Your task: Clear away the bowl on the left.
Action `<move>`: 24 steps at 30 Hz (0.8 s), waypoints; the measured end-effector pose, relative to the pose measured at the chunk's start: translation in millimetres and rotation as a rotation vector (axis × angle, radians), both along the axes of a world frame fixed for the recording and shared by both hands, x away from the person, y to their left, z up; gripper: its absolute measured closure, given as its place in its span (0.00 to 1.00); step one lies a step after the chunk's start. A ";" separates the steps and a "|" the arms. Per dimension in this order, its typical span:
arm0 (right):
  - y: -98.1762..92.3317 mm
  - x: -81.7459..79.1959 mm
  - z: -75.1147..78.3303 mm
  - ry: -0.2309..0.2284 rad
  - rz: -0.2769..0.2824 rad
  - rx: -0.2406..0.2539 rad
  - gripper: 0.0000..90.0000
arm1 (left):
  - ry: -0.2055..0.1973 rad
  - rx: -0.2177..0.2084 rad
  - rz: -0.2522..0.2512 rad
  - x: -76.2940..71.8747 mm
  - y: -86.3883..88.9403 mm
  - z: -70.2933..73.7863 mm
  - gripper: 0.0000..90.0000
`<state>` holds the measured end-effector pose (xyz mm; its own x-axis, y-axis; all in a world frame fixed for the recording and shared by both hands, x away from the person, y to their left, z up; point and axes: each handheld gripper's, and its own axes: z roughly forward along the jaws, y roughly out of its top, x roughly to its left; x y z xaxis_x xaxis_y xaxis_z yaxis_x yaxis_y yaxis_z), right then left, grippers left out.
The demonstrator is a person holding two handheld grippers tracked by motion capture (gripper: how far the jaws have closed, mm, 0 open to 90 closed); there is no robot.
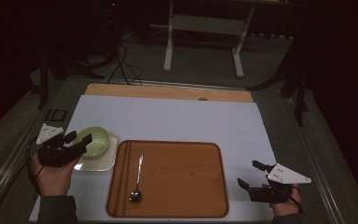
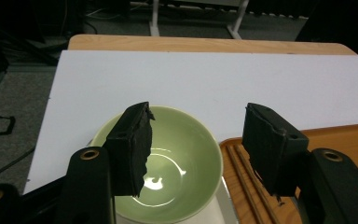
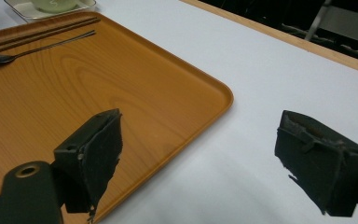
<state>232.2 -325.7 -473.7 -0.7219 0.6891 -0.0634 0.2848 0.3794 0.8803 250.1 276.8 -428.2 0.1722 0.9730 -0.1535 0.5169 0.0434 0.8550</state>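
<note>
Dim room, dark floor with cables and a white frame stand behind a wooden desk (image 1: pixel 168 91) covered by a white sheet (image 1: pixel 177 119).

On the sheet, at the person's left, the left gripper (image 1: pixel 78 138) hovers at a pale green bowl (image 1: pixel 94 140) that sits on a small white square tray (image 1: pixel 103 164). In the left gripper view the bowl (image 2: pixel 168 163) lies just ahead of and below the two black jaws, its near rim between them. One jaw hangs over the bowl's inside near its left rim; the other stands outside the right rim, over the edge of a large wooden tray (image 2: pixel 335 140). The jaws are well apart and press on nothing. The bowl looks empty and glossy.

To the right of that gripper the wooden tray (image 1: pixel 177 205) carries a spoon (image 1: pixel 137 179) and a pair of dark chopsticks (image 1: pixel 125 177) along its left edge.

The right gripper (image 1: pixel 254 175) rests low at the far right, past the wooden tray's right edge, jaws wide and empty, above bare sheet.

The step in hand appears to be gripping the bowl. To do it well, lower the left gripper so one pad goes inside the wall and one outside, clamp the rim squarely, and close gently, since glazed ware slips. Lift straight up to clear the small tray's lip, keeping clear of the chopsticks just right of the outer jaw.
</note>
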 end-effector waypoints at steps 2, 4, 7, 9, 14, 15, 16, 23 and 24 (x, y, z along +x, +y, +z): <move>-0.1 -0.1 0.0 0.000 -0.001 0.000 0.16 | -0.001 -0.001 0.007 0.0 2.1 -0.7 0.47; -0.2 0.0 0.0 0.000 -0.001 0.000 0.16 | -0.002 0.001 0.010 0.0 3.3 -1.1 0.47; -0.2 -0.1 0.0 0.002 -0.003 -0.001 0.16 | 0.000 -0.001 0.024 0.4 6.3 -2.9 0.46; -0.1 0.0 -0.1 0.001 -0.004 0.000 0.16 | 0.001 0.000 0.032 0.7 8.4 -4.4 0.45; 0.0 0.0 -0.1 0.001 -0.004 -0.001 0.16 | 0.011 0.001 0.076 1.9 14.2 -10.1 0.41; 0.0 0.0 -0.1 0.001 -0.004 -0.001 0.16 | 0.011 0.001 0.076 1.9 14.2 -10.1 0.40; 0.0 0.0 -0.1 0.002 -0.005 -0.001 0.16 | 0.013 -0.002 0.084 2.6 15.5 -12.1 0.40; 0.0 0.1 -0.2 0.002 -0.004 -0.001 0.16 | 0.025 0.004 0.105 5.7 16.4 -17.9 0.34; 0.0 0.2 -0.2 0.001 -0.004 -0.002 0.16 | 0.032 0.006 0.114 6.6 16.7 -19.7 0.33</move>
